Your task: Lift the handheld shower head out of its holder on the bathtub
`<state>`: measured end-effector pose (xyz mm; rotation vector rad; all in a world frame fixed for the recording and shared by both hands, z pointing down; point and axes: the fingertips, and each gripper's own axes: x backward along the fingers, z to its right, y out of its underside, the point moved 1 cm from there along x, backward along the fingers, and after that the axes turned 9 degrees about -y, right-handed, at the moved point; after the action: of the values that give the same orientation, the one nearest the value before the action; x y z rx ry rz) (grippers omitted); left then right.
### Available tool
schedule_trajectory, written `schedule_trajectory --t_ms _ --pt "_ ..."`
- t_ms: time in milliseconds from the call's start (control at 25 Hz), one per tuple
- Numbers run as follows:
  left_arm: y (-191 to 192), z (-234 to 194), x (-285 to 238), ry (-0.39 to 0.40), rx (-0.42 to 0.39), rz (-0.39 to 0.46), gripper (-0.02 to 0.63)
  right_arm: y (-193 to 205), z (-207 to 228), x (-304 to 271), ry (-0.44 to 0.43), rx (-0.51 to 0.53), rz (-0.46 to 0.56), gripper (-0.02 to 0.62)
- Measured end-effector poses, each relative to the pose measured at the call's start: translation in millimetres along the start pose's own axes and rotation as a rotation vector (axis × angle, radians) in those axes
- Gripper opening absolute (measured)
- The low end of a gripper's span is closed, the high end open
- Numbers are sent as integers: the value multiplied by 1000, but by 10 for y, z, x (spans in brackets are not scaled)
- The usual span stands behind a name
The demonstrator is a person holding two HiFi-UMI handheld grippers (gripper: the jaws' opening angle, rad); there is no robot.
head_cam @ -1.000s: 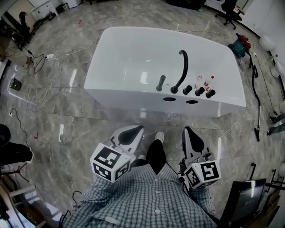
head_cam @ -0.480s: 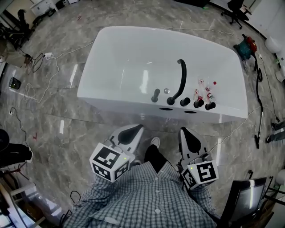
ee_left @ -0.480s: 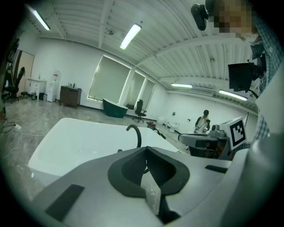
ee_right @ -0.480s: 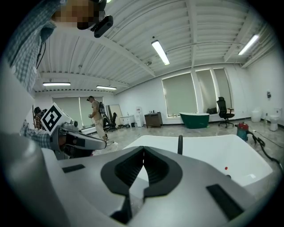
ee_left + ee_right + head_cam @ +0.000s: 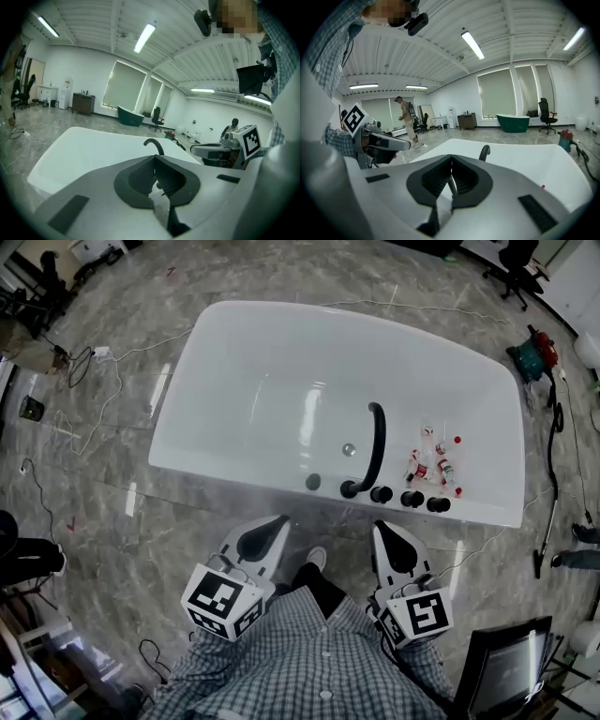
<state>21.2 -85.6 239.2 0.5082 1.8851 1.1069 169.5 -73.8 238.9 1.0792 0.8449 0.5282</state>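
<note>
Head view: A white, glossy bathtub (image 5: 234, 381) with rounded corners stands on polished grey marbled floor (image 5: 112, 512). On its near rim a black, matte, hook-shaped faucet spout (image 5: 376, 439) arches over the basin. Three round black knobs (image 5: 411, 499) sit in a row to its right. The handheld shower head (image 5: 313, 482) sits in its holder on the near rim, left of the spout, and shows end-on as a small dark disc. Both tools are near the tub's near wall but apart from it. The left gripper (image 5: 275, 524) and right gripper (image 5: 384, 529) are smooth grey shells with black inner pads.

Left gripper view: The left gripper (image 5: 154, 157) has its jaws pressed together with nothing between them. The ribbed black pads meet below the spout (image 5: 155, 145).

Right gripper view: The right gripper (image 5: 451, 159) is likewise closed and empty, with the spout (image 5: 484, 152) just beyond it.

Against the earlier frames, the tub stands nearer and larger. The shower head, seen before as a slanted stick, now appears from above.
</note>
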Motion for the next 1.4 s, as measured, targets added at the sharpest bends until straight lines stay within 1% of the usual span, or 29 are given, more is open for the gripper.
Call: schedule_trajectory --t_ms 40,120,240,320,480,520,640,680,800,960,1000,1120,1280,1400 --pt "8 -25 -40 -3 -3 -1 9 16 66 -34 7 1 -4 15" --pt "10 -65 -142 3 -40 -3 9 56 184 -132 18 -4 -9 15" --pt "37 -88 -329 3 -94 -20 9 161 310 -306 -7 -21 -49 15" --pt "152 -130 -432 1 -95 -54 9 300 314 -424 -26 -43 -82 15" --pt "392 -297 -555 26 -96 -75 9 570 190 -745 -42 -45 -114 15" --pt "442 -329 -569 36 -115 -87 9 599 159 -807 -44 -33 -121 15" --pt "527 -440 -638 46 -212 -106 9 650 145 -930 -40 2 -141 15" --pt "563 -496 -672 42 -225 -104 9 693 155 -967 -36 1 -145 15" --pt "745 -678 -772 29 -212 -96 9 914 172 -1057 -23 -28 -158 15" --pt "918 -873 -879 37 -126 -36 9 1195 130 -1179 -6 -52 -178 15" --pt "963 -922 -904 41 -121 -36 9 1262 114 -1229 -6 -61 -179 15" --pt "1126 -1014 -968 54 -144 -72 9 1429 67 -1343 -10 -73 -187 15" --pt "1411 -1068 -1060 70 -153 -125 9 1650 48 -1424 -6 -88 -209 15" --pt "1624 -1098 -1179 78 -161 -140 9 1840 84 -1456 1 -102 -234 15"
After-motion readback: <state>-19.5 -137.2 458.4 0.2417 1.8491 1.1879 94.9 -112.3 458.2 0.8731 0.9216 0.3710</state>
